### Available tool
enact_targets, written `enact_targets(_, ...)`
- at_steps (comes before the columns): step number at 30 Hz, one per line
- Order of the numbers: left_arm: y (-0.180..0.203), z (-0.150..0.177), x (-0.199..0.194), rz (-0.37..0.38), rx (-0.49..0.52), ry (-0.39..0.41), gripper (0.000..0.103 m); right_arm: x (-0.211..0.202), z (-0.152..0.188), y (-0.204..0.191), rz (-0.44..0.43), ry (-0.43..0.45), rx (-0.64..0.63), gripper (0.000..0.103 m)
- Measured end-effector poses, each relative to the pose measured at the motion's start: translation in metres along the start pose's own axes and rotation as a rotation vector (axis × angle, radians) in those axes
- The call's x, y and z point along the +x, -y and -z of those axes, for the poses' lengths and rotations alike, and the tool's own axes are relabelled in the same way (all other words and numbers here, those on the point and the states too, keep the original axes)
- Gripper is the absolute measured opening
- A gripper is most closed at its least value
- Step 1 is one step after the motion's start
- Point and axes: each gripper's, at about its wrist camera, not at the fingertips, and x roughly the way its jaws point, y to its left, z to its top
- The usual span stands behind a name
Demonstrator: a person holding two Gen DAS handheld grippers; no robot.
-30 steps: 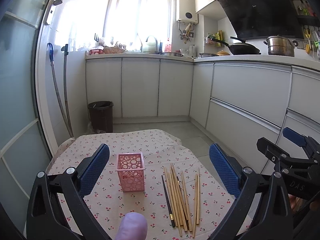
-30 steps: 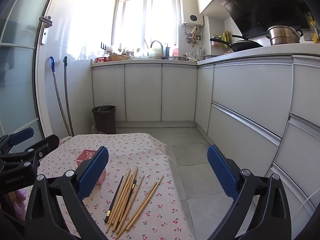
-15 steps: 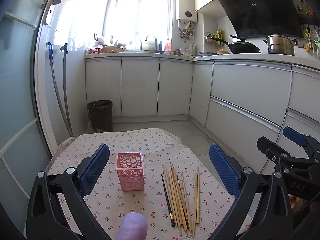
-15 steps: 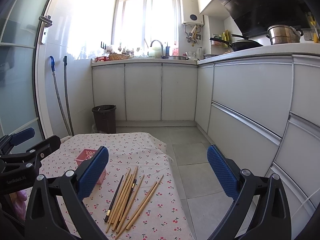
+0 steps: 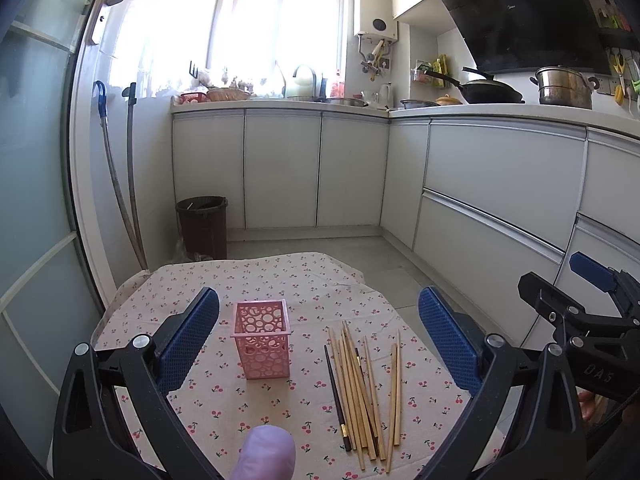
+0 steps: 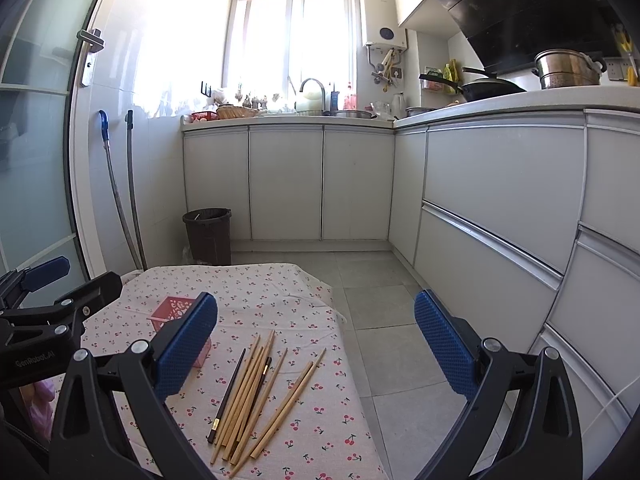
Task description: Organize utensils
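A pink perforated holder [image 5: 263, 343] stands upright on the cherry-print tablecloth [image 5: 280, 280]. Several wooden chopsticks and a dark one [image 5: 360, 384] lie loose to its right. My left gripper [image 5: 318, 340] is open and empty, held above the table's near edge, with the holder between its fingers in view. My right gripper [image 6: 316, 344] is open and empty, held to the right of the chopsticks [image 6: 256, 392]. The holder [image 6: 172, 312] shows partly behind its left finger. Each gripper shows in the other's view: the right one [image 5: 580, 312], the left one [image 6: 44, 312].
A pale purple rounded object [image 5: 266, 454] is at the near table edge. The table's right edge [image 6: 348, 360] drops to a grey tiled floor. A brown bin [image 5: 202, 226] stands by the white cabinets [image 5: 320, 172]. A glass door [image 5: 36, 200] is on the left.
The left view has shifted slightly; the holder and chopsticks sit a little higher in it. The right gripper has barely moved. Both grippers stay open.
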Motion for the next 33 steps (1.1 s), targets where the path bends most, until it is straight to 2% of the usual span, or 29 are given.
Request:
enact_targets(5, -0.004, 0.002, 0.013, -0.026, -0.007, -0.078, 0.096, 0.005, 0.0, -0.001, 0.017, -0.057, -0.019, 0.096)
enact_targets(8, -0.008, 0.008, 0.028, -0.049, -0.005, -0.167, 0.096, 0.013, 0.001, 0.0, 0.044, -0.105, -0.023, 0.096)
enact_targets(12, -0.015, 0.023, 0.053, -0.071, 0.012, -0.312, 0.096, 0.036, 0.004, 0.007, 0.089, -0.267, -0.001, 0.096)
enact_targets(14, -0.016, 0.035, 0.066, -0.08, 0.043, -0.396, 0.096, 0.043, 0.003, 0.013, 0.107, -0.281, 0.022, 0.096)
enact_targets(17, -0.012, 0.06, 0.087, -0.075, 0.134, -0.538, 0.096, 0.053, -0.005, 0.029, 0.035, -0.304, 0.161, 0.096)
enact_targets(18, -0.011, 0.07, 0.093, -0.08, 0.162, -0.584, 0.096, 0.061, -0.007, 0.037, -0.025, -0.329, 0.246, 0.096)
enact_targets(20, -0.01, 0.083, 0.1, -0.079, 0.176, -0.647, 0.096, 0.088, -0.01, 0.051, -0.161, -0.437, 0.416, 0.096)
enact_targets(23, -0.013, 0.081, 0.104, 0.006, 0.082, -0.678, 0.096, 0.131, -0.008, 0.066, -0.321, -0.574, 0.655, 0.096)
enact_targets(25, -0.014, 0.073, 0.11, 0.048, 0.02, -0.674, 0.096, 0.153, -0.005, 0.073, -0.391, -0.605, 0.759, 0.096)
enact_targets(27, -0.008, 0.063, 0.122, 0.078, -0.005, -0.685, 0.094, 0.169, 0.001, 0.08, -0.402, -0.608, 0.803, 0.096)
enact_targets(29, 0.004, 0.055, 0.138, 0.095, -0.03, -0.698, 0.082, 0.18, 0.012, 0.09, -0.396, -0.604, 0.838, 0.096)
enact_targets(30, 0.009, 0.052, 0.147, 0.099, -0.038, -0.713, 0.072, 0.185, 0.02, 0.096, -0.38, -0.617, 0.858, 0.096)
enact_targets(31, 0.013, 0.051, 0.155, 0.086, -0.041, -0.729, 0.065, 0.19, 0.031, 0.102, -0.353, -0.649, 0.892, 0.096)
enact_targets(32, 0.018, 0.052, 0.163, 0.055, -0.041, -0.742, 0.062, 0.195, 0.039, 0.11, -0.345, -0.685, 0.95, 0.096)
enact_targets(33, 0.02, 0.055, 0.171, 0.016, -0.044, -0.759, 0.056, 0.2, 0.043, 0.117, -0.37, -0.706, 1.007, 0.096)
